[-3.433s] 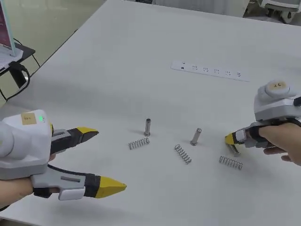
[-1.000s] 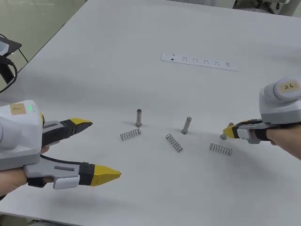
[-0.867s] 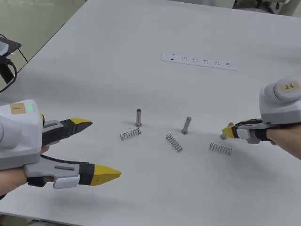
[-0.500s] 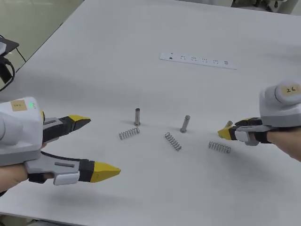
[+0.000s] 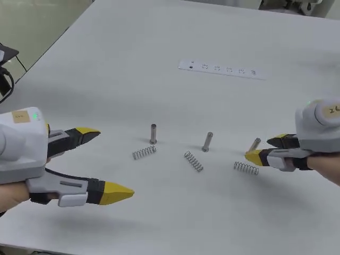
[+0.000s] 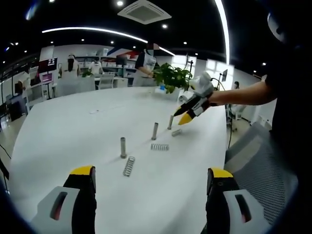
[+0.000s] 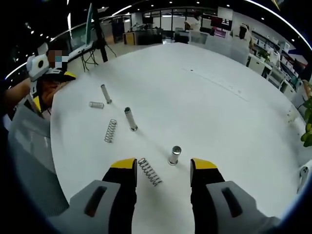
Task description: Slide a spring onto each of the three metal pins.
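1. The left gripper (image 5: 114, 160) hovers low over the near left of the table, its jaws spread wide and holding nothing.
2. Ahead of it stands the left pin (image 5: 153, 134), bare, with the left spring (image 5: 144, 153) lying just beside its foot.
3. The middle pin (image 5: 207, 142) is also bare. The middle spring (image 5: 193, 161) lies near it, on the person's side.
4. The right pin (image 5: 255, 144) stands just ahead of the gap between the open, empty jaws of the right gripper (image 5: 262, 150). The right spring (image 5: 246, 168) lies just beside one jaw tip.
5. The step in hand looks like picking up that spring. A light pinch across the coils near one end would suit, so the bore is not crushed. Care is needed not to knock the pin, which looks easy to tip.
6. The white table (image 5: 159, 53) is smooth, so parts may skid. A power strip (image 5: 220, 69) lies well beyond the pins. Around the table is a bright open office with a plant (image 6: 170, 77) and people at a distance.
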A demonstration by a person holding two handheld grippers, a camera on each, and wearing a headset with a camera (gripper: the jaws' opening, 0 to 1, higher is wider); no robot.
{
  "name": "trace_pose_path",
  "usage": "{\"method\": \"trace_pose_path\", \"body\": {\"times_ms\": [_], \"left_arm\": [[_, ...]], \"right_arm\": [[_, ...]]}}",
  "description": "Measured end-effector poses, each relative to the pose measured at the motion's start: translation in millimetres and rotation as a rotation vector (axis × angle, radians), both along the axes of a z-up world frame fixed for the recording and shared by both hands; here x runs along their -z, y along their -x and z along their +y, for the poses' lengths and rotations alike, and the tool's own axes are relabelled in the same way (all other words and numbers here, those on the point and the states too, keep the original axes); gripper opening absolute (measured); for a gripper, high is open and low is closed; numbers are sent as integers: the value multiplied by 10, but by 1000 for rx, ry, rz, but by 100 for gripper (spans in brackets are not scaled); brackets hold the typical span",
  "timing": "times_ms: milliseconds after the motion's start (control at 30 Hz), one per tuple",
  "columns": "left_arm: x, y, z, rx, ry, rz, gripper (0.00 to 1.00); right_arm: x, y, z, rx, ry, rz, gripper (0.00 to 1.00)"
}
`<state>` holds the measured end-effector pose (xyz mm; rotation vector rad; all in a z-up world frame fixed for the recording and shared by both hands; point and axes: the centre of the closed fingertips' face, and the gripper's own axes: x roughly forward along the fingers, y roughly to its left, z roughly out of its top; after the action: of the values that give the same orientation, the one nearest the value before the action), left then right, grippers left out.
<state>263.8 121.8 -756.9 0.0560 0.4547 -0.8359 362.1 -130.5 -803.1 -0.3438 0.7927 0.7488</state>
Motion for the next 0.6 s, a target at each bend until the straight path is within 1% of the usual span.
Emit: {"method": "trace_pose_path", "body": {"times_ms": [200,267,333,567,600], "left_arm": [[32,-21,14,8,-12,2,92],[40,-24,9,12,-13,4,92],[45,-32,10,13,-15,4,91],[45,-43,-11,20,-19,5,91],[48,-39,-12,22,-21,5,91]], "right_arm": [[-12,98,-8,-25,-10,15,42],[-30,143,13,-52,-17,17,42],[-26,183,33,-72,-25,32,42],[80,304,56,-166,33,51,39],[113,318,44,-183,60,55,38]]}}
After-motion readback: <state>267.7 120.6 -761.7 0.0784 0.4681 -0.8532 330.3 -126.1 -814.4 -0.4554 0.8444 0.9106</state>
